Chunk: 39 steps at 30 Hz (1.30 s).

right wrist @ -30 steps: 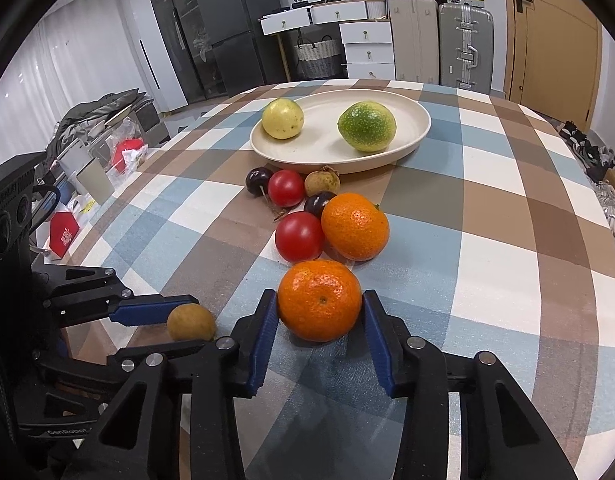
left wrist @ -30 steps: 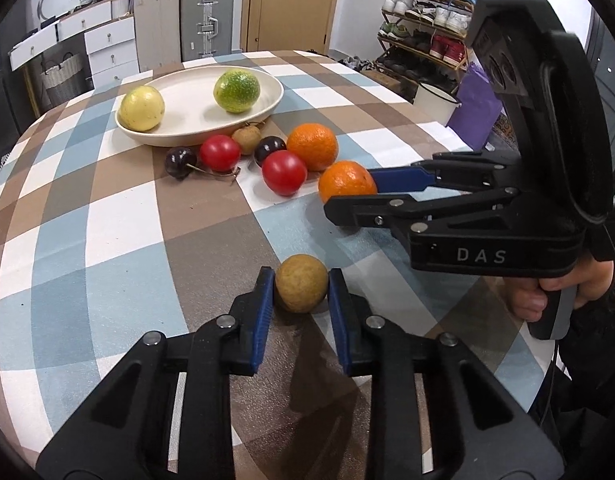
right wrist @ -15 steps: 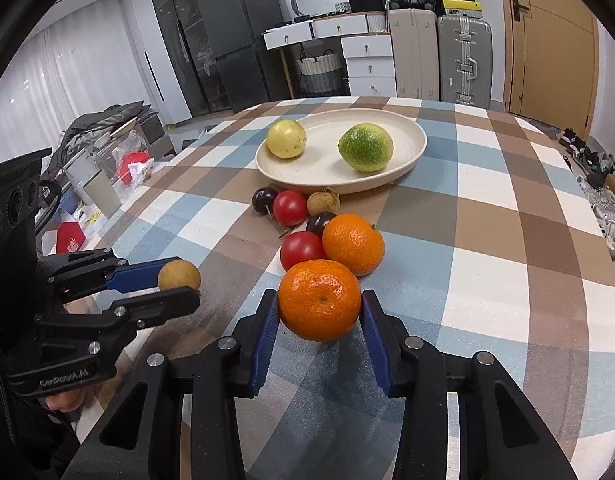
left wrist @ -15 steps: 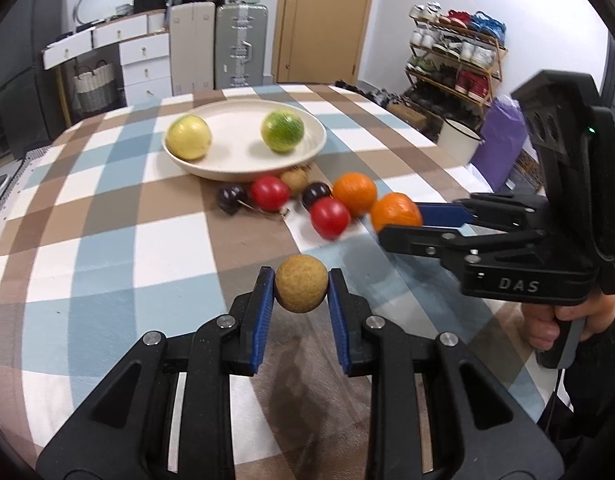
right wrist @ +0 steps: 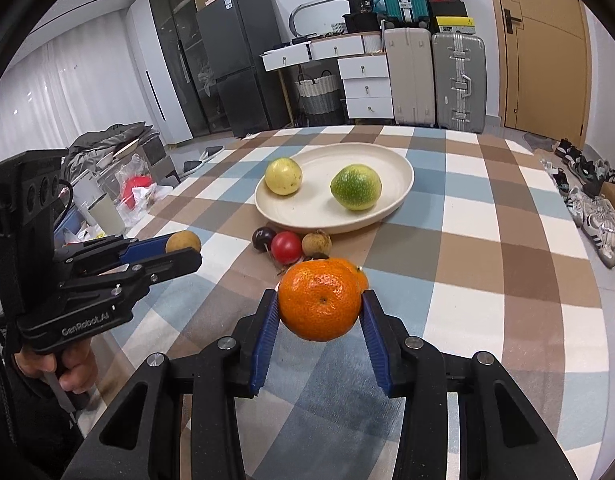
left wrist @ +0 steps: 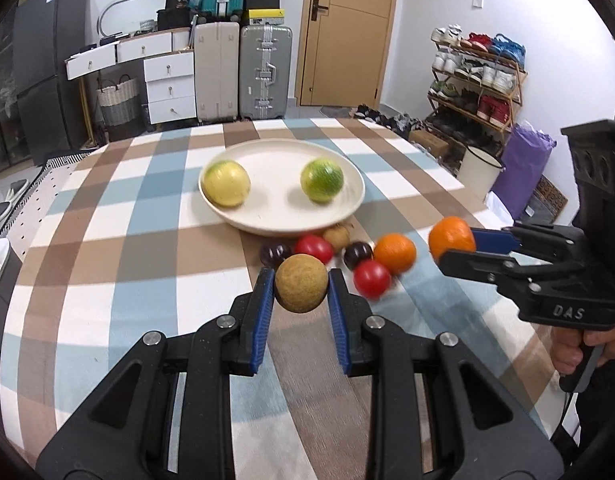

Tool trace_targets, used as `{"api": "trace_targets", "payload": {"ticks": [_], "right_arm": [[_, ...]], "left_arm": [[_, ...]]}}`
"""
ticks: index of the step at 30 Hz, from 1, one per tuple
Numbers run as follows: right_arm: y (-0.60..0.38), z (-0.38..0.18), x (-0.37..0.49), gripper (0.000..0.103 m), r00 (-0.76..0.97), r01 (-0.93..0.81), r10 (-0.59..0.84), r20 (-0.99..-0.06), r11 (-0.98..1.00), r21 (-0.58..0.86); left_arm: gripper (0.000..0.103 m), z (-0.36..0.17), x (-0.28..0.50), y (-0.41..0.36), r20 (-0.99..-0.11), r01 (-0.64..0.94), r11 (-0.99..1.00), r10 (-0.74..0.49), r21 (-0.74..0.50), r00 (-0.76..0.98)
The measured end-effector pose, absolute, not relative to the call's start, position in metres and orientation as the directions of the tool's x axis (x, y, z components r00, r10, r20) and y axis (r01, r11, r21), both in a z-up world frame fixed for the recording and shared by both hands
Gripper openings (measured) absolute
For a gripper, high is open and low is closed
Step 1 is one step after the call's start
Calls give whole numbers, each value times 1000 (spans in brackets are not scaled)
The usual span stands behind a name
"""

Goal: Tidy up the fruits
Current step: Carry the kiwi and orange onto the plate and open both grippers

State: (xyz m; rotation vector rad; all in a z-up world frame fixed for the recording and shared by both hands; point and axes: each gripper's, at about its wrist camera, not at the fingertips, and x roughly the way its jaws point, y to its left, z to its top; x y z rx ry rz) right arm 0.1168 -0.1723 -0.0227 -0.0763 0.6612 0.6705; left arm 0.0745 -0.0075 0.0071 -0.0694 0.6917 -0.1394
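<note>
My left gripper (left wrist: 301,290) is shut on a small round brown fruit (left wrist: 301,288) and holds it above the table; it also shows in the right wrist view (right wrist: 183,242). My right gripper (right wrist: 319,308) is shut on an orange (right wrist: 319,304), lifted off the table; the orange also shows in the left wrist view (left wrist: 451,236). A cream plate (left wrist: 347,208) (right wrist: 403,172) holds a yellow fruit (left wrist: 226,183) and a green fruit (left wrist: 321,180). In front of the plate lie red tomatoes (left wrist: 371,278), dark plums (left wrist: 357,254), another brown fruit (left wrist: 336,237) and a second orange (left wrist: 394,253).
The table has a checked cloth (left wrist: 107,240). Suitcases (left wrist: 265,72) and drawers (left wrist: 169,88) stand beyond the far edge, a shoe rack (left wrist: 475,76) at the right. Bags and clutter (right wrist: 107,200) lie on the floor to the left.
Both grippers have lifted their fruits off the table and risen. The view now looks more level across the table towards the plate.
</note>
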Motion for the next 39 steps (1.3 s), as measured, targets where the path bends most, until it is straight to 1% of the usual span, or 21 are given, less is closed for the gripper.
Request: {"api": "trace_targets", "payload": {"ticks": [19, 27, 32, 39], "right_arm": [[-173, 10, 153, 42, 618, -601, 557, -555, 790, 123], [-166, 10, 175, 42, 607, -604, 559, -566, 787, 130], [-157, 6, 190, 42, 594, -608, 561, -576, 782, 135], [-144, -4, 211, 42, 572, -614, 567, -593, 775, 149]], "left_arm": [[24, 19, 134, 4, -607, 54, 994, -98, -90, 789], [24, 12, 162, 8, -617, 43, 995, -89, -89, 782], [24, 6, 180, 6, -624, 43, 997, -71, -60, 778], [24, -3, 201, 7, -633, 45, 998, -67, -51, 771]]}}
